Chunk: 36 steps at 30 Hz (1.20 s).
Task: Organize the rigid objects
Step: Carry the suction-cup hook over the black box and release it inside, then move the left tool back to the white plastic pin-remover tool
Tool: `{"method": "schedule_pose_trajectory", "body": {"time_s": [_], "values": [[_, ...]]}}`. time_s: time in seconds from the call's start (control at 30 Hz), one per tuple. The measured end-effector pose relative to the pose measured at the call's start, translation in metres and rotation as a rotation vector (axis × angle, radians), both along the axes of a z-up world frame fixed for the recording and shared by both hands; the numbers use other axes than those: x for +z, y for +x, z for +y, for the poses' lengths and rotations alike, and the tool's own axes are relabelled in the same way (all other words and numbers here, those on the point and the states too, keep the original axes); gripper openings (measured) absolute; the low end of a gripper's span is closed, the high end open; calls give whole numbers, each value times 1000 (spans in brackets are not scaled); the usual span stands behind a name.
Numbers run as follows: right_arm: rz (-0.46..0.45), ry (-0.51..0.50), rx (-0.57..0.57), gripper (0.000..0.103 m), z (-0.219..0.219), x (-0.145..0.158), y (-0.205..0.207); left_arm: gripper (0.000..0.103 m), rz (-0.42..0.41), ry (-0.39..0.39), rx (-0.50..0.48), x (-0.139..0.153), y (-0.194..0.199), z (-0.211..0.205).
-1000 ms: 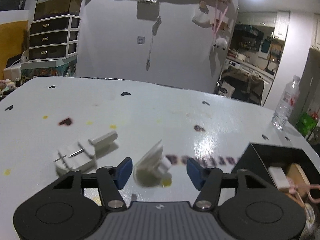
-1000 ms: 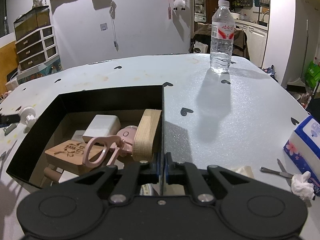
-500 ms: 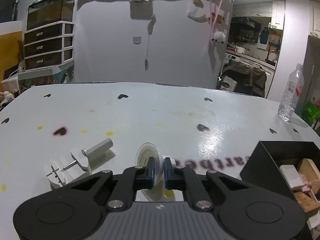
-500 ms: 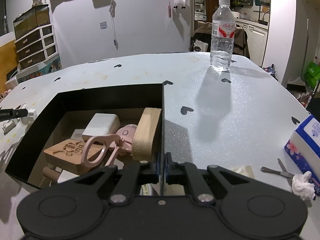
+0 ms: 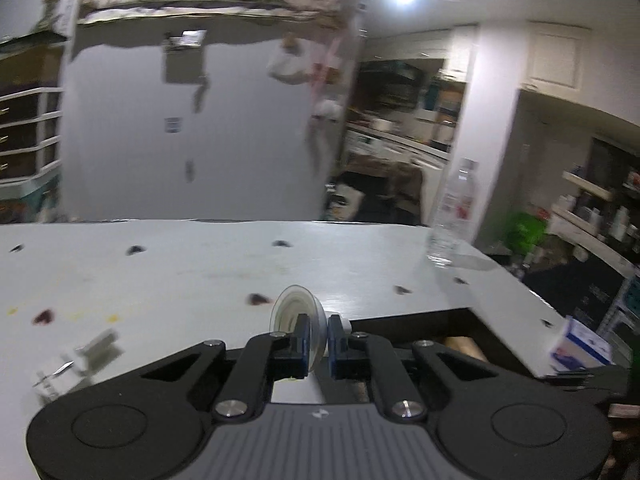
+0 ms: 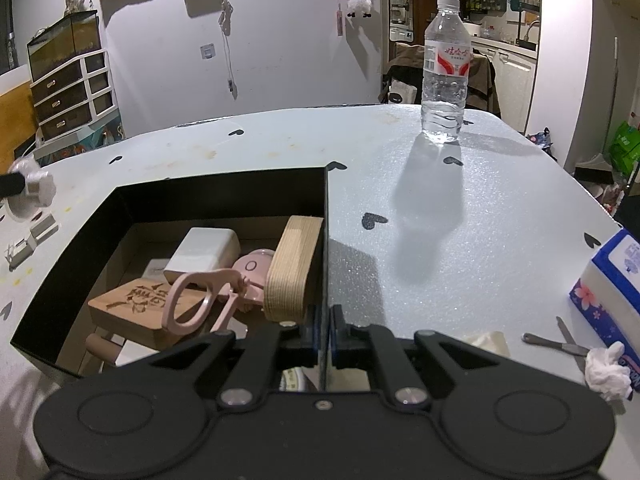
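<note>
Left gripper clenched on translucent suction cup, blurred; right gripper pinching black box wall, fingertips half hidden

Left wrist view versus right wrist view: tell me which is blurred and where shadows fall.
Left wrist view: motion-smeared background, only the suction cup stays fairly sharp. Right wrist view: sharp, the water bottle casts a long shadow toward the camera.

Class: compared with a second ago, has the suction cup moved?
Yes. The suction cup, shut in the left gripper, is lifted off the table toward the black box.
</note>
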State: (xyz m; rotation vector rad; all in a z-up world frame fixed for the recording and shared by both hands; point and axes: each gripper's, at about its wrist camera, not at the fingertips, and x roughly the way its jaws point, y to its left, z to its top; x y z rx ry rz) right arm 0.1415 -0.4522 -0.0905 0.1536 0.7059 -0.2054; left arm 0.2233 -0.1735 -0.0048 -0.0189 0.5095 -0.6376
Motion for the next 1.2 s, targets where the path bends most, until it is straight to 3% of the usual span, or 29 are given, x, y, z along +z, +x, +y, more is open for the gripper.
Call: {"method": "schedule_pose_trajectory", "body": {"time_s": [0.27,0.6,0.63,0.67,0.73,1.0,1.2], "values": [[0,-2,-4,4,1,0,0,9,61,45,-54,-9,9,-58],[-4,1,-6,4,0,0,-2,11,120,109,-46,-26,27,-86],[-4,2,-6,4,0,0,-2,20,125,112,-38,-27,27,-86],[-4,3,-5,4,0,0,-2,36,135,114,-25,-28,28,-84],[-5,4,-4,4,0,0,-2,48,142,103,-7,-28,28,-80],[-8,7,-4,5,-1,0,-2,56,155,112,-19,-24,24,-71],[-8,7,-4,5,-1,0,-2,75,163,135,-61,-23,14,-70]]}}
